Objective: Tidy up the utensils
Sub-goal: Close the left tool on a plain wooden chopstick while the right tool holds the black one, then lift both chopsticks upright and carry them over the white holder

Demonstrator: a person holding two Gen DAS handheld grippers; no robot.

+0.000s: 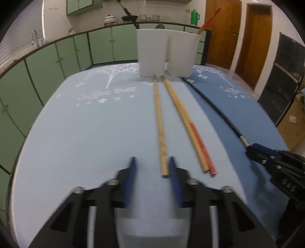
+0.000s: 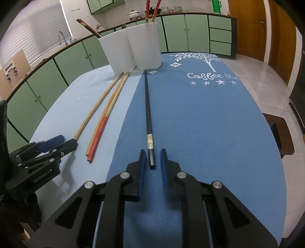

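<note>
Looking along left gripper [image 1: 152,164] first: blue fingers [image 1: 133,166] apart w/ clear gap, tips low over light-blue cloth [image 1: 76,133]. Near end of plain bamboo chopstick [image 1: 159,122] inside that gap, right up against right-side finger, well off the other, so not pinched, nothing gripped. Just right of it, red-ended pair [image 1: 183,114] side by side on same cloth, near ends level w/ gripper tips. Far tips of all three almost at base of white two-cup holder [image 1: 165,55] at back edge of table. Black chopstick [image 1: 215,108] further right on dark-blue cloth [image 1: 219,133], near end at tips of right gripper [image 1: 249,150] at frame edge; can't tell its grip from this side. Switching to right wrist view: right gripper [image 2: 152,158] narrowly parted, near end of black chopstick [image 2: 147,106] between fingers w/ slim gap each side, not clamped, lying flat on cloth and pointing at holder [image 2: 133,51]. Dark chopsticks [image 2: 87,27] leaning out of left cup, red patterned ones [image 2: 150,9] standing in right cup. Left gripper [image 2: 64,142] at lower left, at near end of plain chopstick [image 2: 97,106]; red-ended pair [image 2: 106,114] between it and black one.
</note>
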